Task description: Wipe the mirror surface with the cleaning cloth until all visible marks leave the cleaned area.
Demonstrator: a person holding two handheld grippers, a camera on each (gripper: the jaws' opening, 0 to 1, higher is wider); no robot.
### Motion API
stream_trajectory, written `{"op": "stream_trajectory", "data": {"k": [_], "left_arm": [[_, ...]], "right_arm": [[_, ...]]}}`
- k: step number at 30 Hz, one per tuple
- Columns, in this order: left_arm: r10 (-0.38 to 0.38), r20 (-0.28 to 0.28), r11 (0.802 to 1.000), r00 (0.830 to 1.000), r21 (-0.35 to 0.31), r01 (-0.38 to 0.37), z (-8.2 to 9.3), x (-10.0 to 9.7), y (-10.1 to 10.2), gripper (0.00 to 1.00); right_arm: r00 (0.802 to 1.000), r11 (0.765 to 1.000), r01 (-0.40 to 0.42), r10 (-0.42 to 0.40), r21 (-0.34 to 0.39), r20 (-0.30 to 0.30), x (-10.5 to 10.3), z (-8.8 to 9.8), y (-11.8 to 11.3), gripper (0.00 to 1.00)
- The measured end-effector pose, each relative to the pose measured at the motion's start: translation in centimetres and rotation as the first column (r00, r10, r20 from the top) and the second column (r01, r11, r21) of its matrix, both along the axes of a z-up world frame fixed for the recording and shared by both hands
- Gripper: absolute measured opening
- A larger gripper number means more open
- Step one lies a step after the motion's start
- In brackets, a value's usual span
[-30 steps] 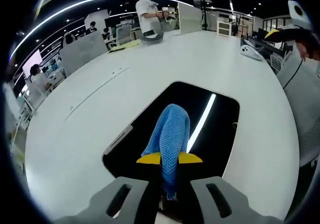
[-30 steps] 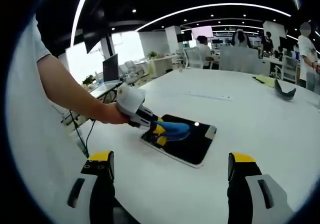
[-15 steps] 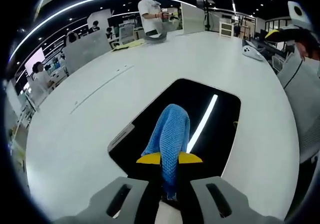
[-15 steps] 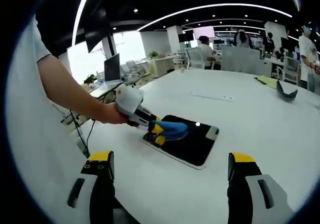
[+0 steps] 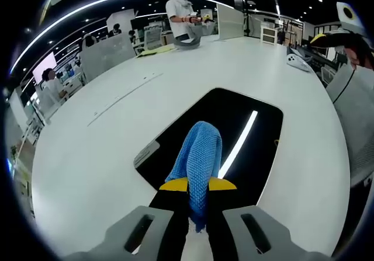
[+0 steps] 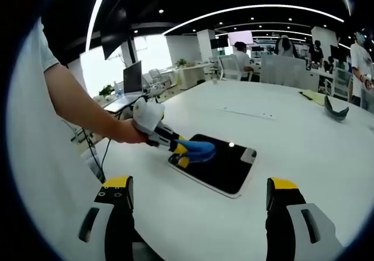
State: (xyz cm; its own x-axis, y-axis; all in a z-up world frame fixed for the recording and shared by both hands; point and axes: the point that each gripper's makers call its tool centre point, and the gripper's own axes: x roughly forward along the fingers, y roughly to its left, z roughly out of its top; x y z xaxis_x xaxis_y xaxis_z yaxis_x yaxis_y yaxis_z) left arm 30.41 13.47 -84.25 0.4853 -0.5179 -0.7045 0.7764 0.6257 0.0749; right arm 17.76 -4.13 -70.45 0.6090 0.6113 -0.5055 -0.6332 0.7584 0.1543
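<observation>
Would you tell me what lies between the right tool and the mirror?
In the right gripper view, nothing: bare white table separates the open right tool from the mirror.

Left gripper [image 5: 198,185] clamped on a blue cleaning cloth [image 5: 199,159], jaws closed with yellow tips meeting on it; cloth draped forward onto the dark mirror [image 5: 245,118]; mirror lying flat on the white surface [image 5: 93,156], reflecting a bright light strip.
</observation>
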Motion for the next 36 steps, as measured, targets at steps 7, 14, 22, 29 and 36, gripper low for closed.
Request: {"op": "stream_trajectory", "data": {"k": [7,14,22,29,36], "left_arm": [[0.018,0.002,1.0,1.0,0.009,-0.018,0.0,-0.2,0.8,0.06],[0.03,0.0,0.999,1.0,0.011,-0.03,-0.1,-0.4,1.5,0.06],[0.043,0.005,0.999,0.999,0.008,-0.043,0.0,-0.8,2.2,0.06],[0.042,0.011,0.999,0.999,0.014,-0.042,0.0,-0.9,2.7,0.06],[0.104,-0.021,0.995,0.994,-0.008,-0.104,-0.1,-1.1,4.0,0.06]], "right_arm": [[1.0,1.0,-0.008,0.008,-0.001,0.005,0.0,0.2,0.1,0.94],[1.0,1.0,-0.024,0.025,-0.01,0.01,0.0,0.5,0.3,0.94],[0.999,1.0,-0.029,0.029,-0.01,0.019,0.3,0.9,0.3,0.94],[0.999,0.999,-0.038,0.039,-0.009,0.011,0.0,0.6,0.7,0.94],[0.999,0.999,-0.047,0.047,-0.002,0.012,0.1,0.5,1.2,0.94]]}}
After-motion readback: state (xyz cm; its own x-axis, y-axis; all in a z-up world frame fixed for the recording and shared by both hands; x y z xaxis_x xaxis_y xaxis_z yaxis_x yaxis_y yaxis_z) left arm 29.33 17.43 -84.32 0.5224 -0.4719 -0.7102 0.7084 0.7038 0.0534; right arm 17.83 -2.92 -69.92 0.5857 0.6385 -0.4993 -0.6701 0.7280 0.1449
